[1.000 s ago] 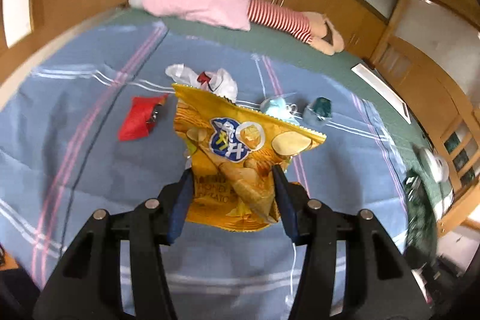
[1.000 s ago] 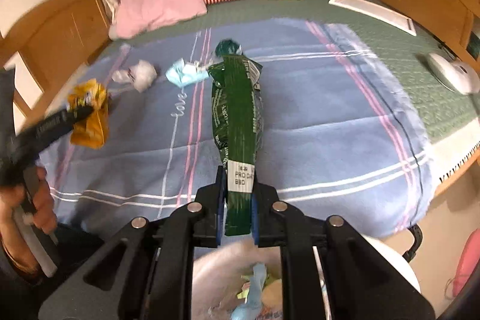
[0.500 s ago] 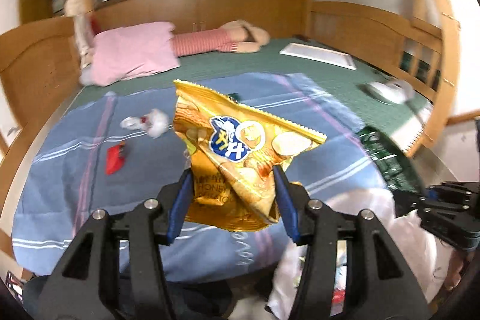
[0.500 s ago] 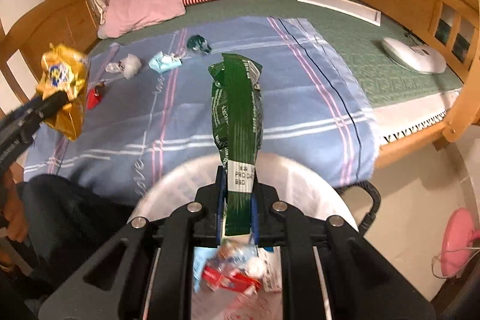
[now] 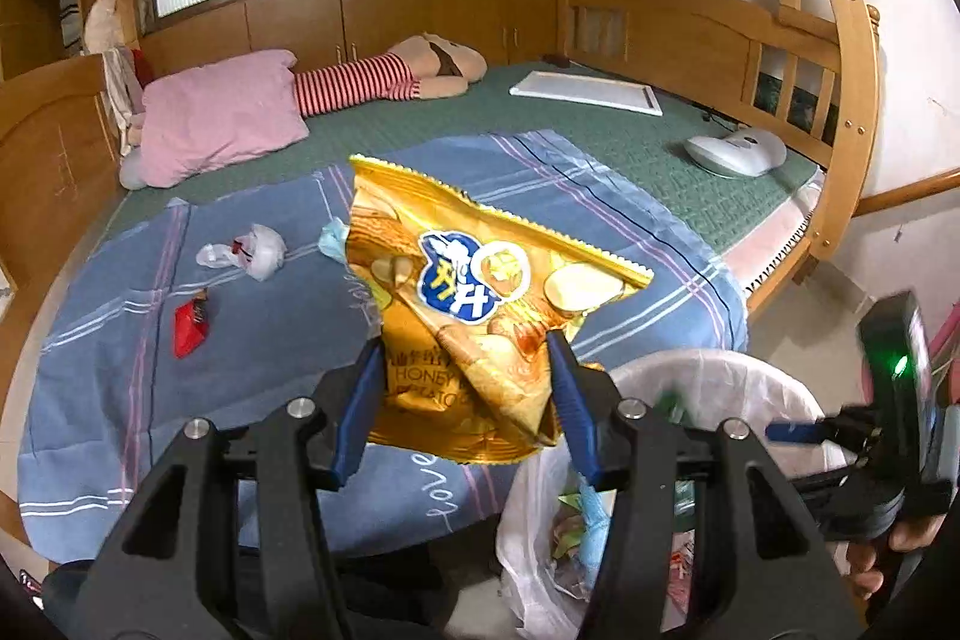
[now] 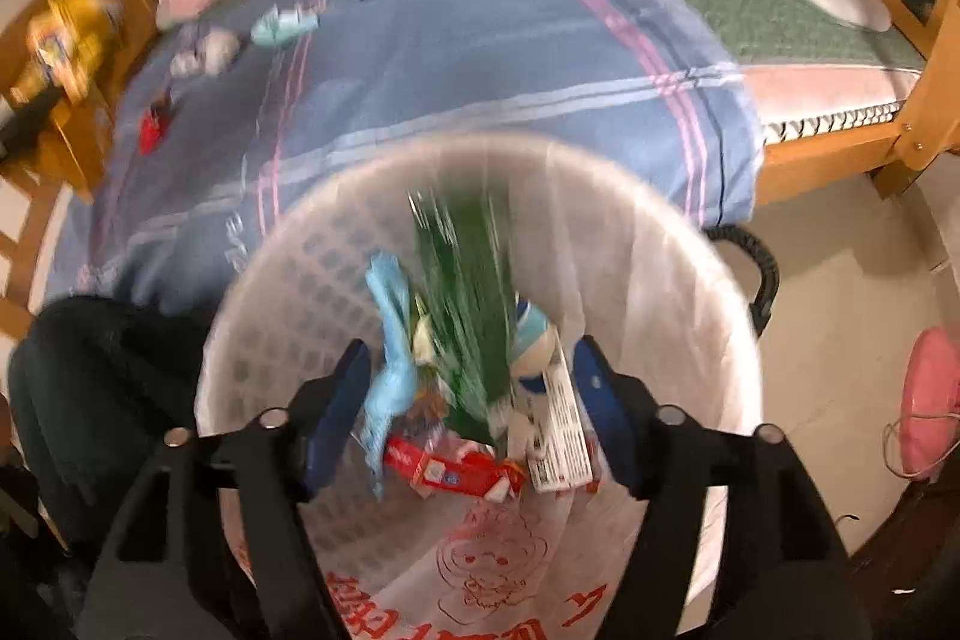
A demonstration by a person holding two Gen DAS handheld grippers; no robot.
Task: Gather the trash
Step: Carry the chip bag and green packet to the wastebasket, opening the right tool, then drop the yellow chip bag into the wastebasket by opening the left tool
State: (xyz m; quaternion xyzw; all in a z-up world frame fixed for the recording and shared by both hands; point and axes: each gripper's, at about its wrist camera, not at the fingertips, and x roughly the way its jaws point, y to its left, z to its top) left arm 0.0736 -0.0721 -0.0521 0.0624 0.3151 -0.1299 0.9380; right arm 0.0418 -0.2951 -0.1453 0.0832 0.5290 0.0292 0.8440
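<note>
- Jaws of the left gripper point(image 5: 465, 400) are clamped on the lower part of a yellow chip bag point(image 5: 474, 316), which stands up in the centre of the left wrist view, above the near edge of the bed.
- Jaws of the right gripper point(image 6: 471, 412) have just been opening and now stand wide with nothing pressed between them; a blurred green wrapper point(image 6: 471, 292) shows between them, free of the pads, over the trash already in the bin.
- In the right wrist view the white lined trash bin point(image 6: 672, 280) fills the lower centre; inside lie a red box point(image 6: 450, 469), a light blue scrap point(image 6: 390, 358) and a white printed packet point(image 6: 558, 430).
- On the blue plaid blanket point(image 5: 600, 196), at the left of the left wrist view, lie a red wrapper point(image 5: 191, 328) and a white crumpled bag point(image 5: 255, 250), apart from each other.
- At the upper left of that view sits a pink pillow point(image 5: 219, 121).
</note>
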